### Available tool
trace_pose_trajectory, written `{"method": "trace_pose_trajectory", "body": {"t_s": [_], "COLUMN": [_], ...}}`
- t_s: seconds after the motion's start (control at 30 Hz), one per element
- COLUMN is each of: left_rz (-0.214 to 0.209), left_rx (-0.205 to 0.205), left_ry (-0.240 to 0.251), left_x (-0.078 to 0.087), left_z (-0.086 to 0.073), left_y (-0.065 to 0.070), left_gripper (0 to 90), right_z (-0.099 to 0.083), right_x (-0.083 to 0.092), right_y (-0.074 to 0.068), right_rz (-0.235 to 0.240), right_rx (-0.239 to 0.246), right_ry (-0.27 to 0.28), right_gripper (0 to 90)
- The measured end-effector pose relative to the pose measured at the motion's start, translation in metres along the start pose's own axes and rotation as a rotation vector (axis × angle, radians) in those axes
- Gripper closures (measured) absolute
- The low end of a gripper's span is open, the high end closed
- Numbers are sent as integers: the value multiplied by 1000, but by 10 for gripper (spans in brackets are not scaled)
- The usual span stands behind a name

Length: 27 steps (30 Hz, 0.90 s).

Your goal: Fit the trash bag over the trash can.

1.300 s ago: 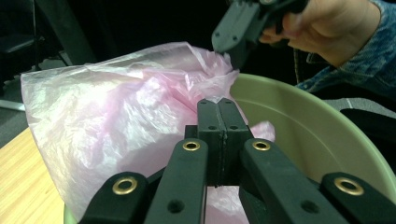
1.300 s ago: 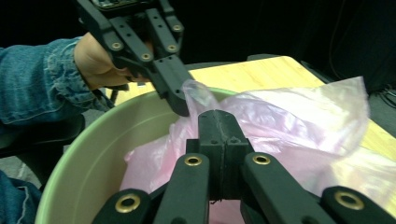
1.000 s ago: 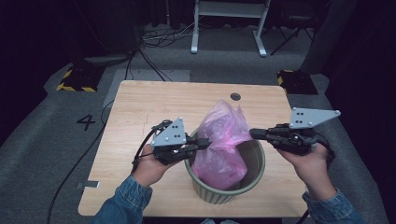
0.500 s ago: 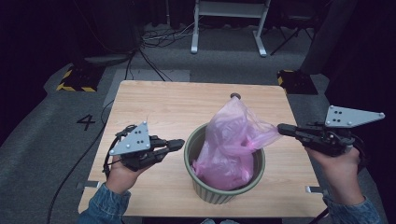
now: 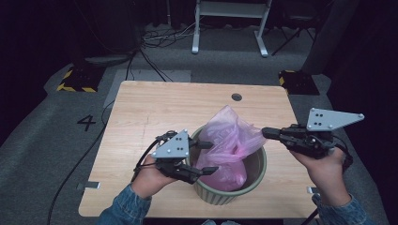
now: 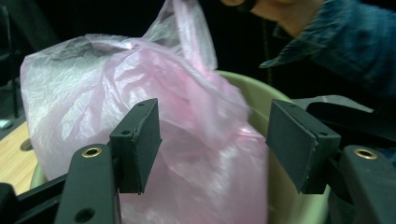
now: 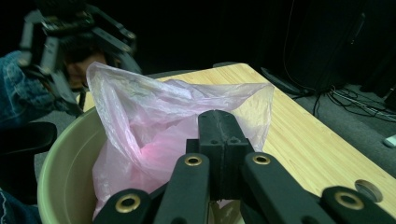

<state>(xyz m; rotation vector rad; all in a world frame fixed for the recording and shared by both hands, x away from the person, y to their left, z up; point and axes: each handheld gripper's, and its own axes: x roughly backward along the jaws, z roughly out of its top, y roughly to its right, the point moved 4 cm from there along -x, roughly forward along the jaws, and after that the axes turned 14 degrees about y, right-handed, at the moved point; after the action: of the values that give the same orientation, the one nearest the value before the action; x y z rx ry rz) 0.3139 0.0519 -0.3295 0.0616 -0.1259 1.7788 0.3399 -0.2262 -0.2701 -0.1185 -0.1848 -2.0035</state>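
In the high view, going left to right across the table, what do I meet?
Left tongs with open jaws → crinkled pink plastic bag in the round pale green bin → right tongs shut on the bag's edge.

Left tool (image 5: 206, 157) brought back from table's left side to bag (image 5: 230, 145), jaws just opened astride it; bag edge drawn rightward.

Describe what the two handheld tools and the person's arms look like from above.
Both tools, left tool and right tool, are black two-jaw frames with brass-coloured rivets, each topped by a grey three-cornered plate with dark dots. A black cable trails from the left tool. Sleeves are blue denim.
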Motion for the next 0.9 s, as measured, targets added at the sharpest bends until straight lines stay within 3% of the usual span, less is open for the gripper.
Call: {"method": "trace_pose_trajectory", "body": {"t_s": [0.13,0.17,0.23,0.3,0.4,0.7,0.9], "left_rz": [41,46,58,65,83,138,152], "left_rx": [29,43,62,61,49,41,75], "left_ry": [-6,3,17,24,4,74,94], "left_x": [-9,-8,-5,0,11,61,90], "left_z": [0,1,2,2,0,4,-4], "left_y": [-6,-8,-12,-14,-15,-16,-20], "left_gripper": [529,660,820,891,896,897,896], "right_z": [-5,-7,-12,-17,-21,-17,-17], "right_x": [-6,-7,-9,-8,-1,31,55], "right_y": [-2,-2,-2,0,6,16,23], "right_rz": [19,22,27,20,1,-73,-121], "right_rx": [-8,-9,-15,-22,-26,-14,-28], "right_ry": [-8,-16,-32,-41,-46,-35,-37], "right_gripper": [900,900,900,900,900,900,900]}}
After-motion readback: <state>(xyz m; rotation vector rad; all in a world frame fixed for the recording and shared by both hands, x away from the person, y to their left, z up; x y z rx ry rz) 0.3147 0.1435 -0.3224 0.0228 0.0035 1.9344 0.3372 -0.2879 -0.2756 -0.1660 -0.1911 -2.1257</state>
